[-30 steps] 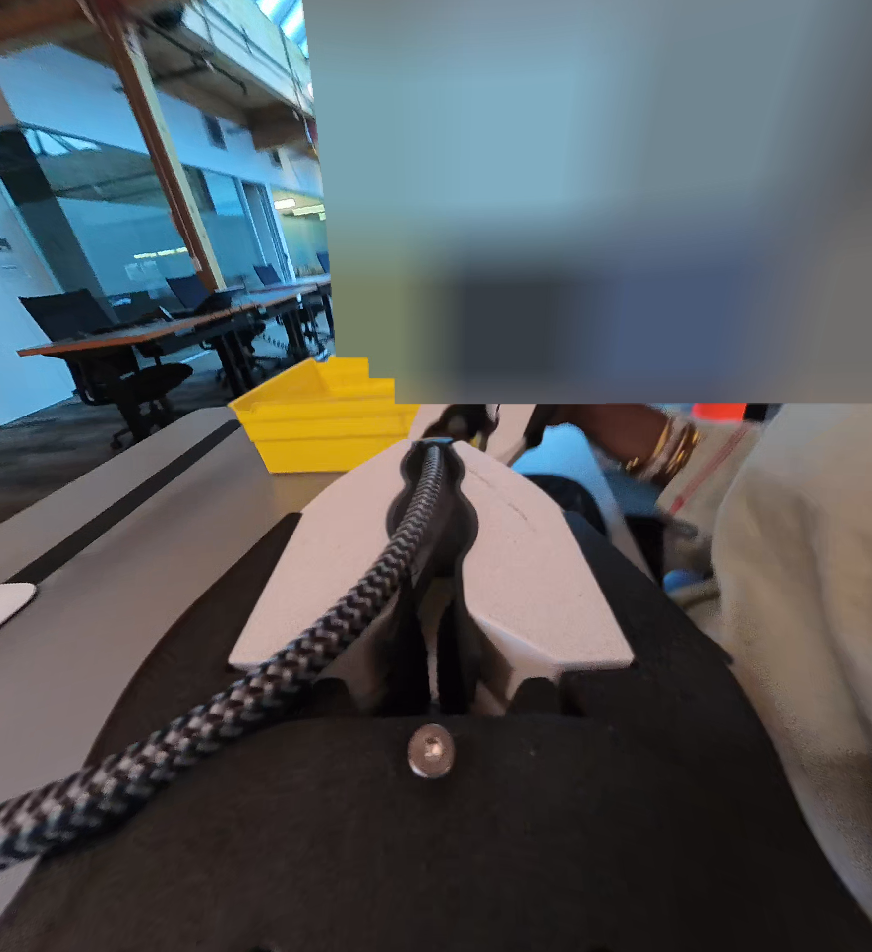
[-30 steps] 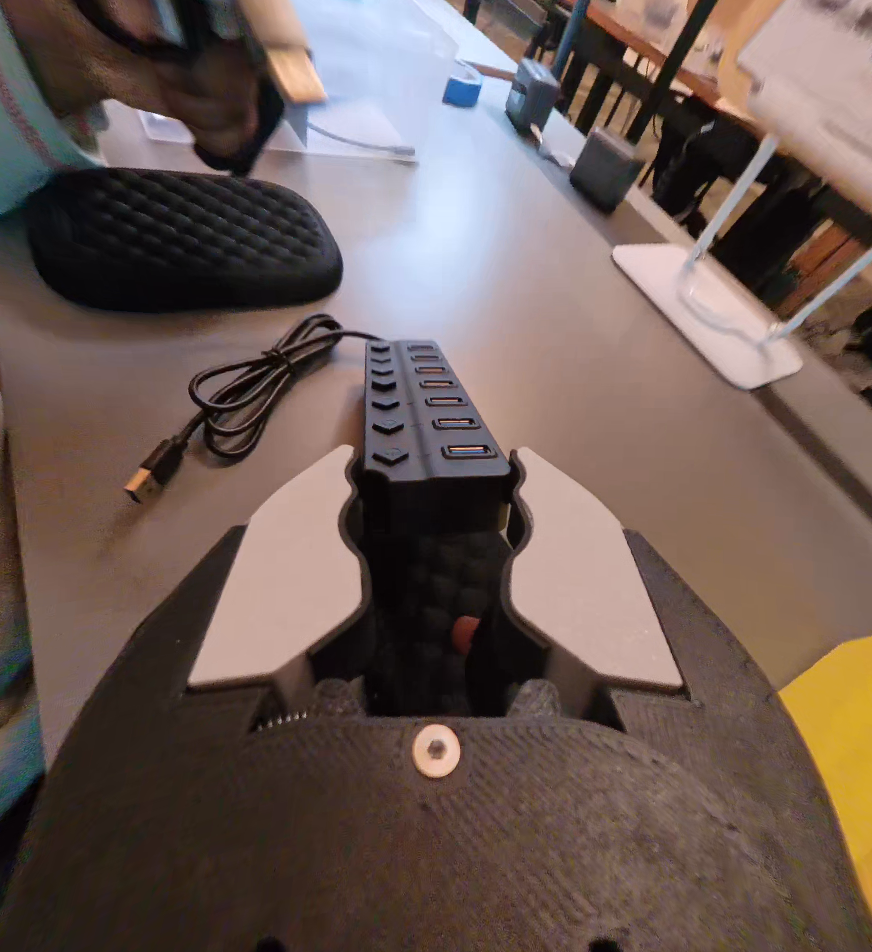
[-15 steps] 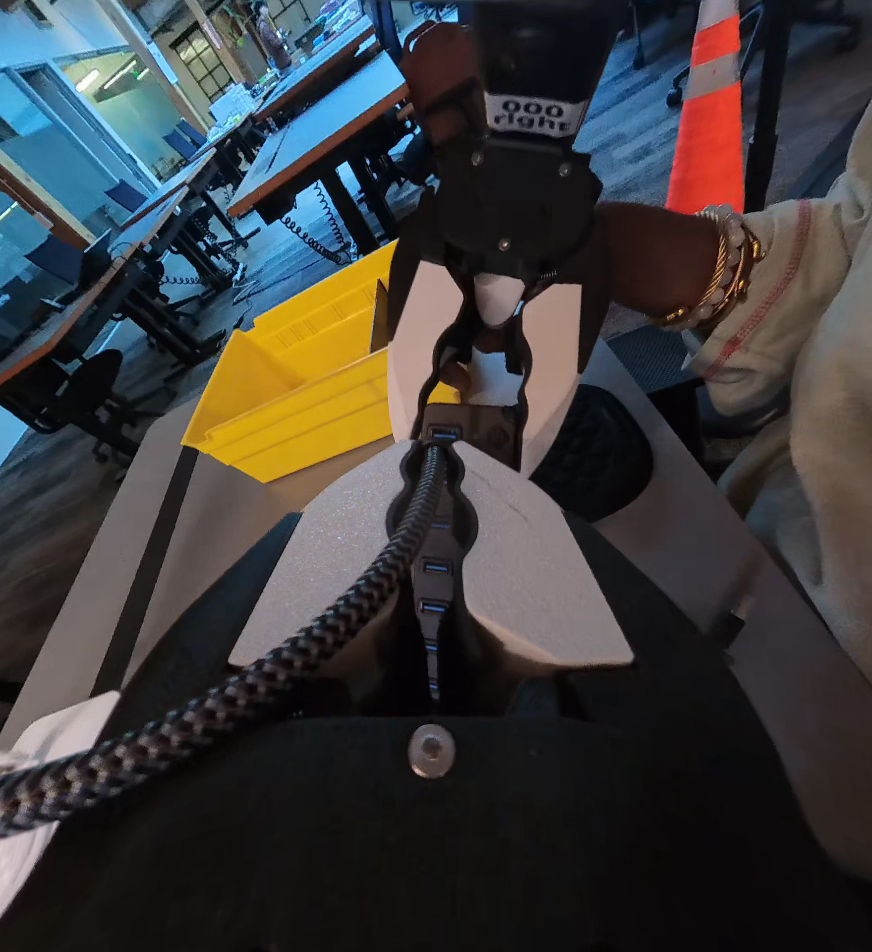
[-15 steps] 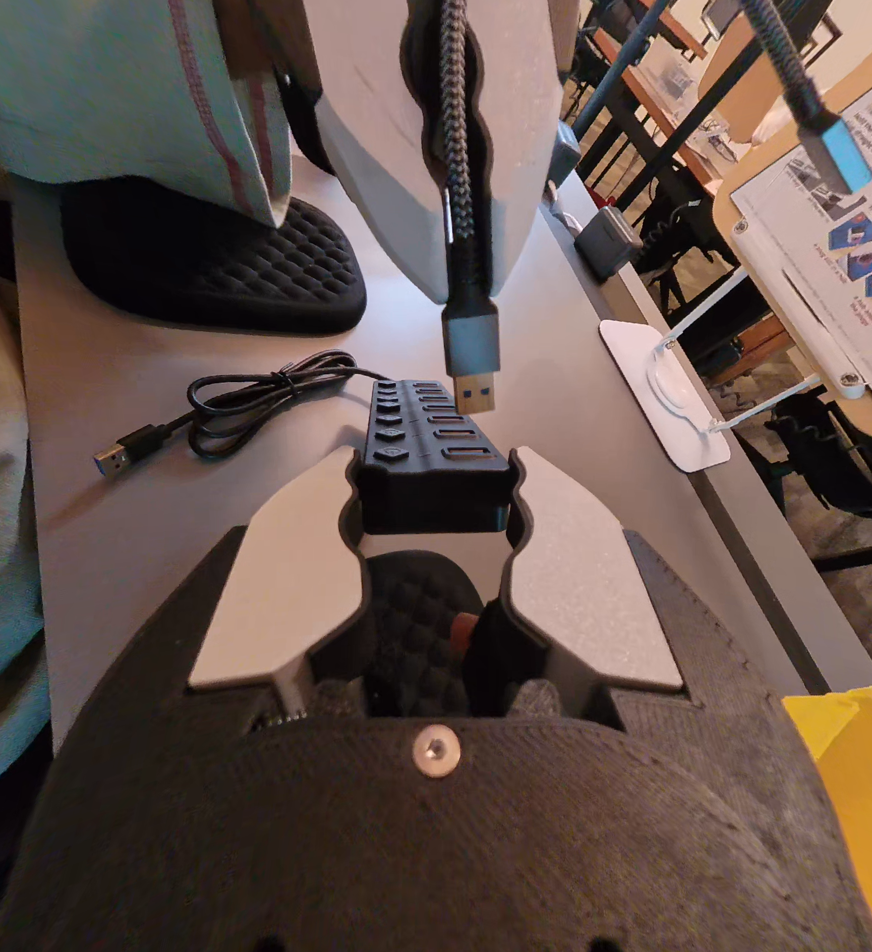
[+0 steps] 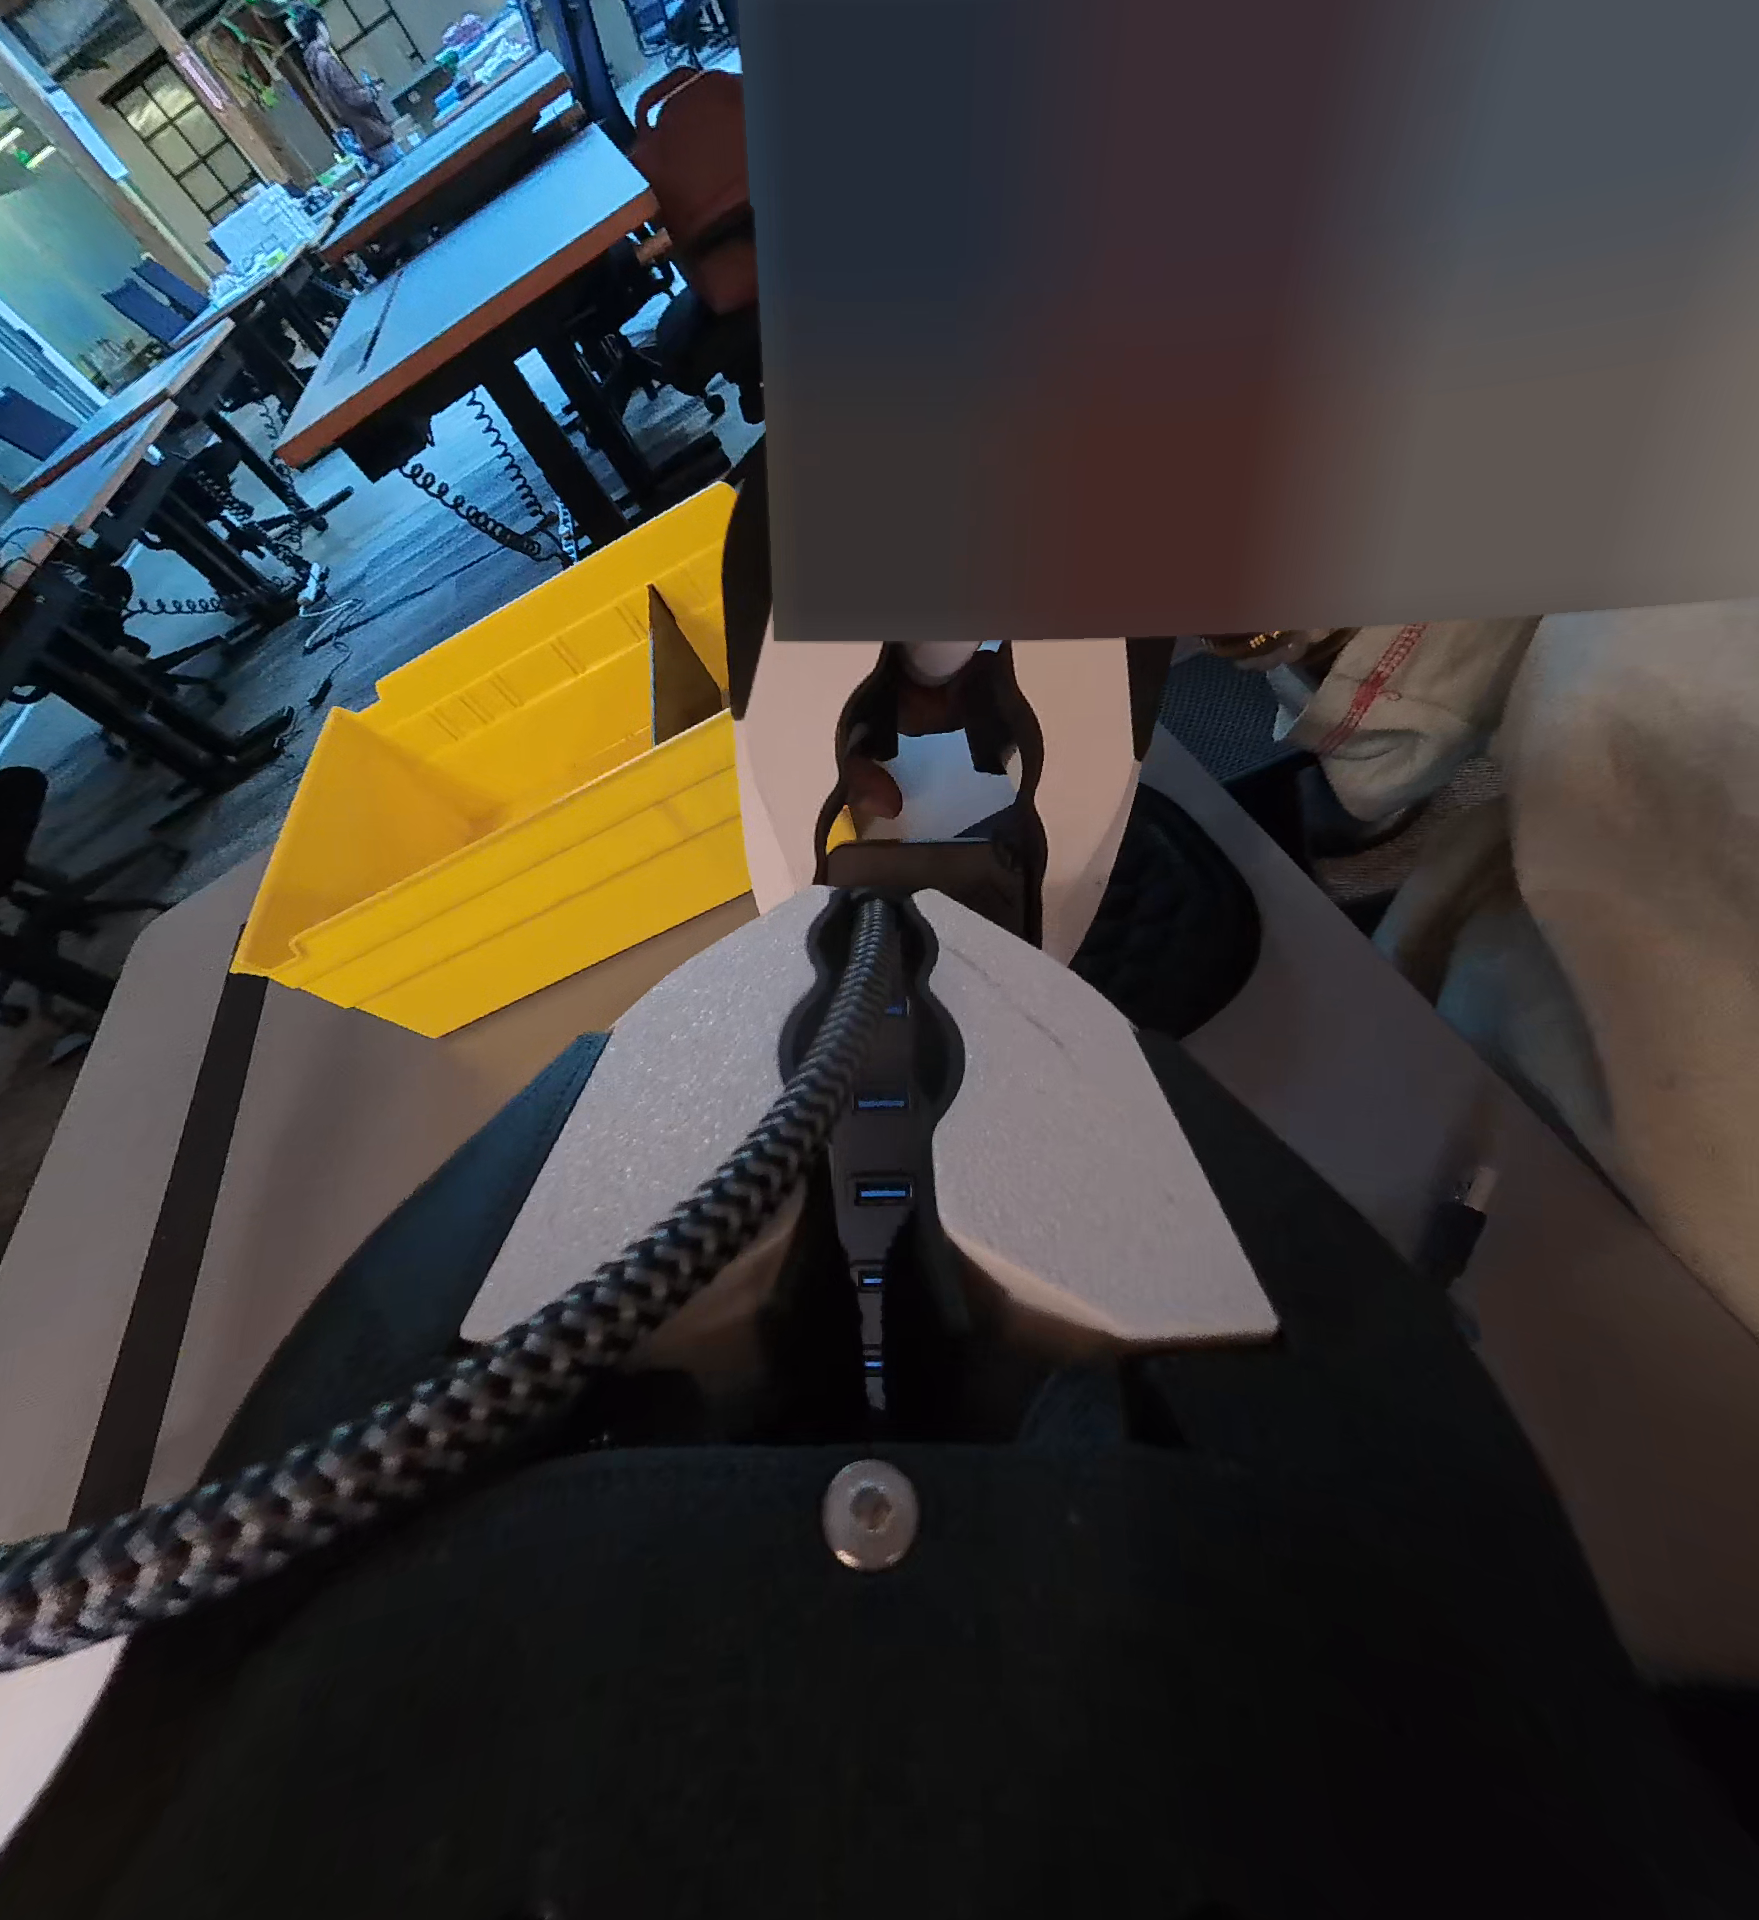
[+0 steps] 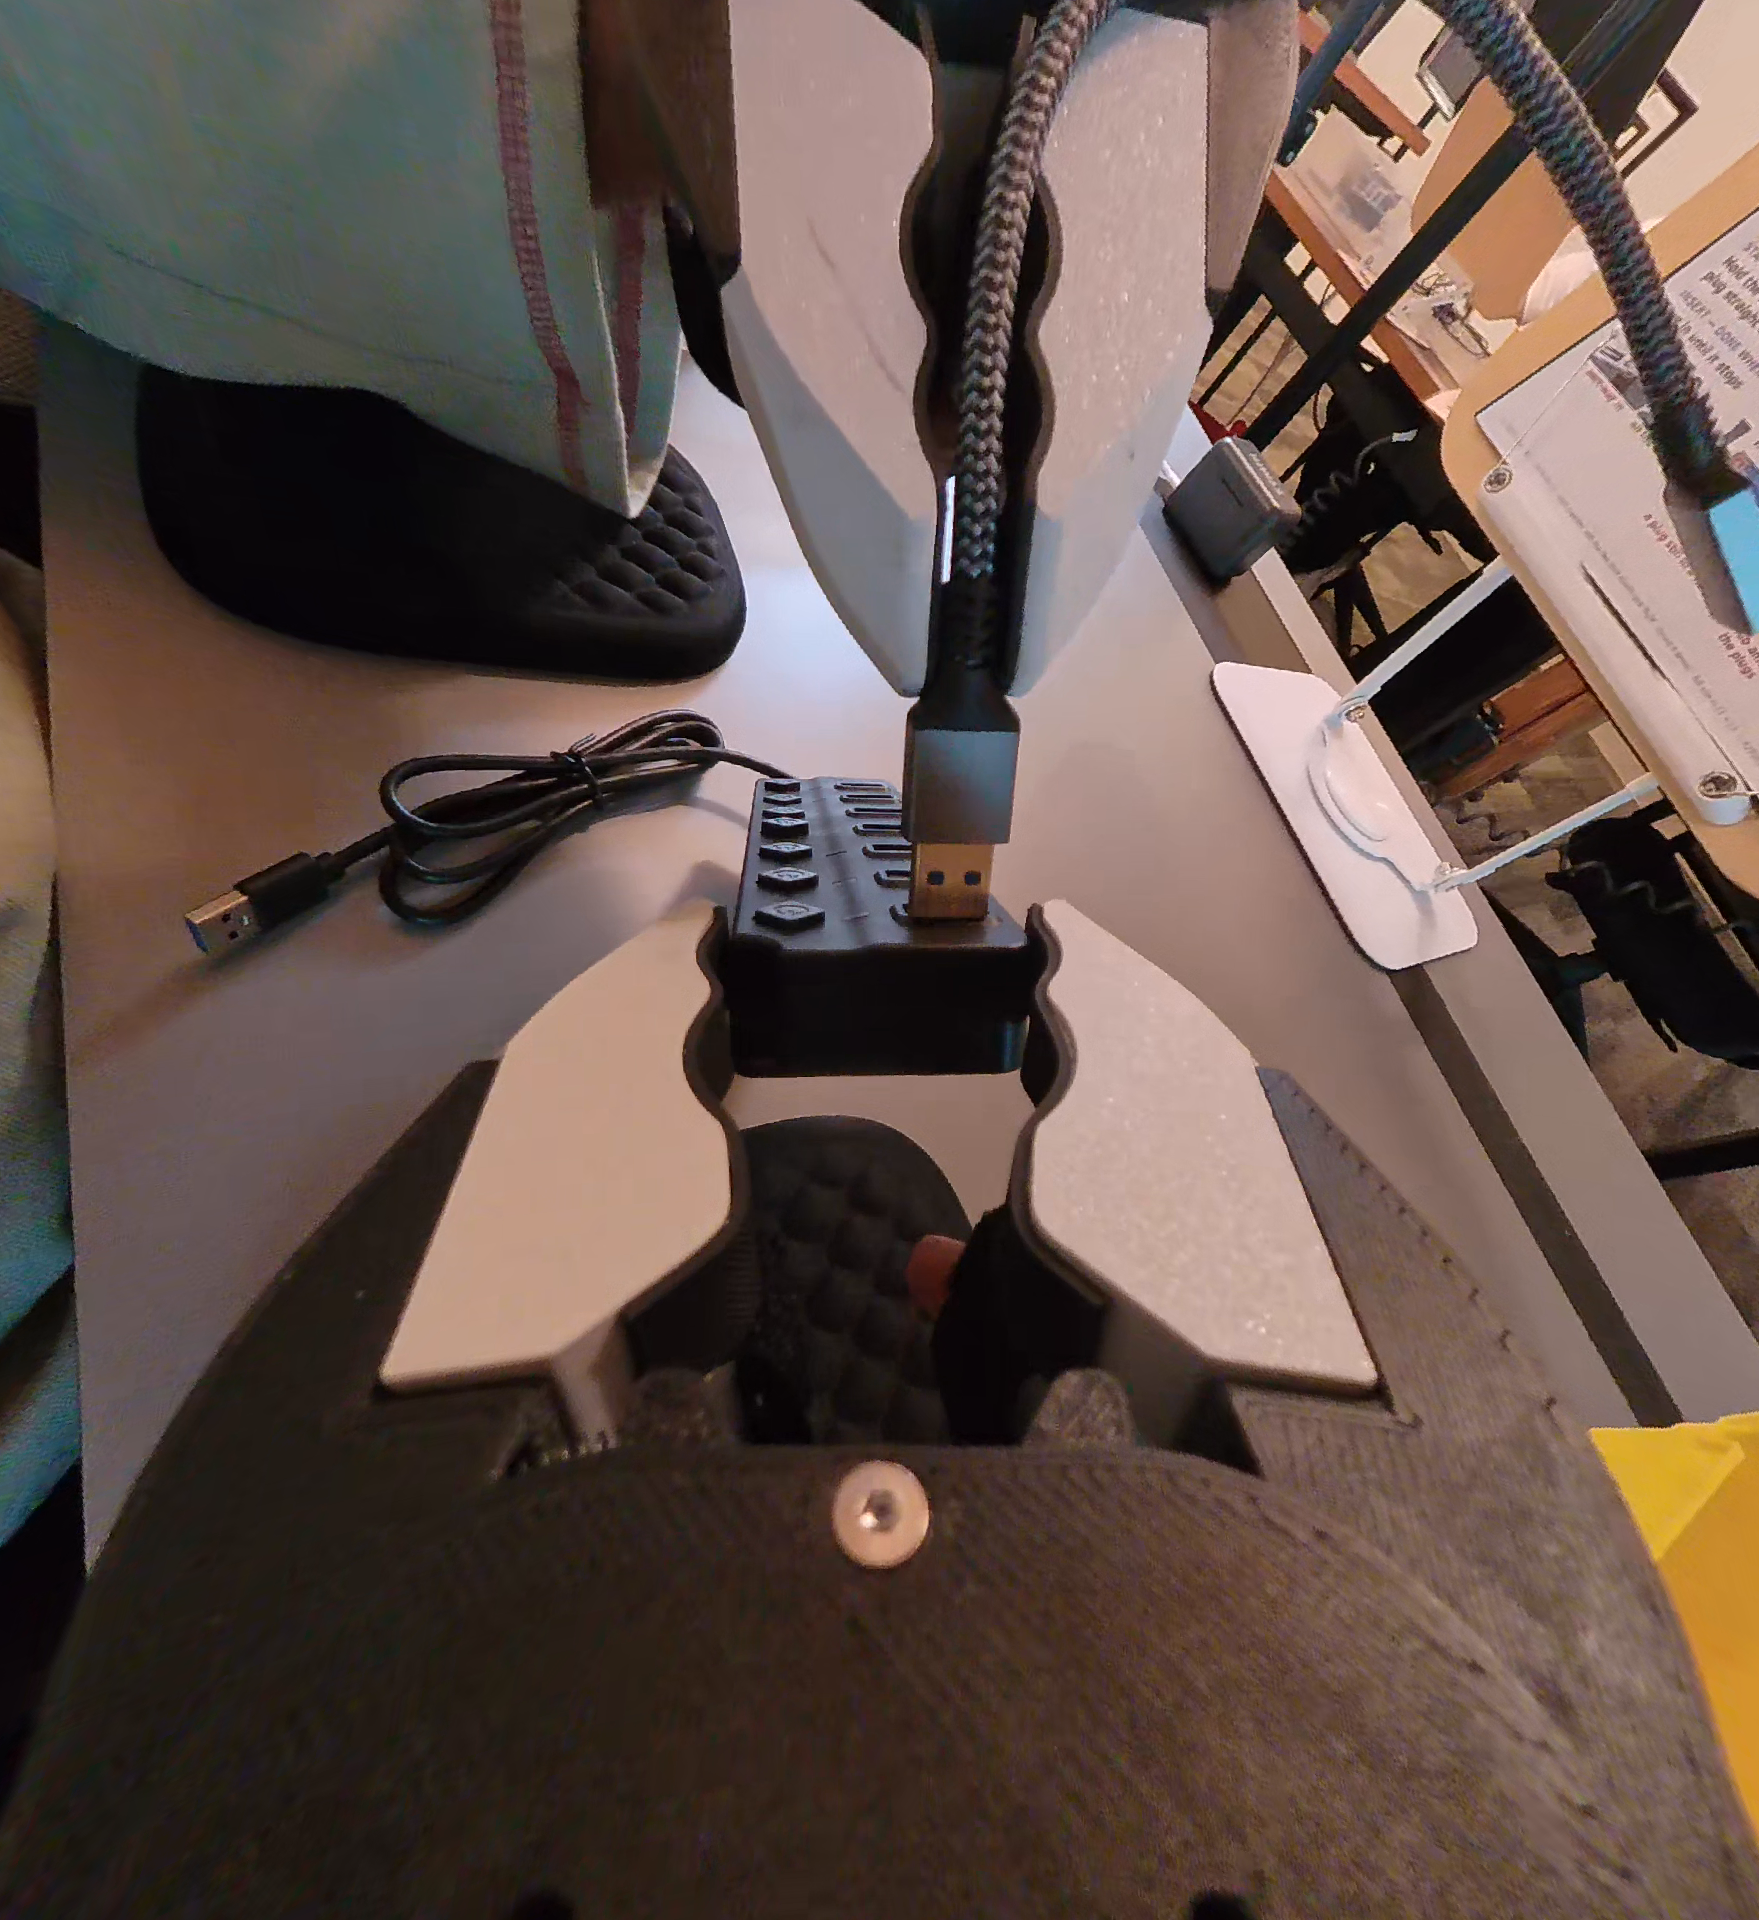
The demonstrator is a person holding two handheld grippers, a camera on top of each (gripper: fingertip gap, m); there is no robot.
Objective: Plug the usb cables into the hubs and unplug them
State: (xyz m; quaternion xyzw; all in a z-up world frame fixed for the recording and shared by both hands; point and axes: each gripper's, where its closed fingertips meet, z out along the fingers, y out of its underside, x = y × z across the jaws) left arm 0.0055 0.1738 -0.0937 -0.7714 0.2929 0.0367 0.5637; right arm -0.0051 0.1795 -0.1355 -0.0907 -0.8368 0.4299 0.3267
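**Plug down onto nearest hub port, insertion just starting**

Since half a second ago the braided cable (image 6: 979, 343) has dropped: its metal plug (image 6: 950, 881), then hanging clear above the hub (image 6: 870, 971), now meets the nearest port, tip at or barely in the slot.

Left gripper (image 6: 963, 665) jaws are clamped on the cable just behind the grey plug housing, pointing down. Right gripper (image 6: 875, 997) jaws are closed on the hub's near end, holding it above the grey table (image 6: 1145, 665). Hub's own thin black cable (image 6: 501, 821) lies loose on the table to the left, free end unplugged.

To do it well: keep plug square to the port, push straight along its axis, no rocking. Right gripper should brace the hub against the push. Gripping the cable, not the housing, lets the plug tilt, so go slowly. Yellow bin (image 5: 501, 831) and wrist pad (image 6: 439, 582) are well clear.
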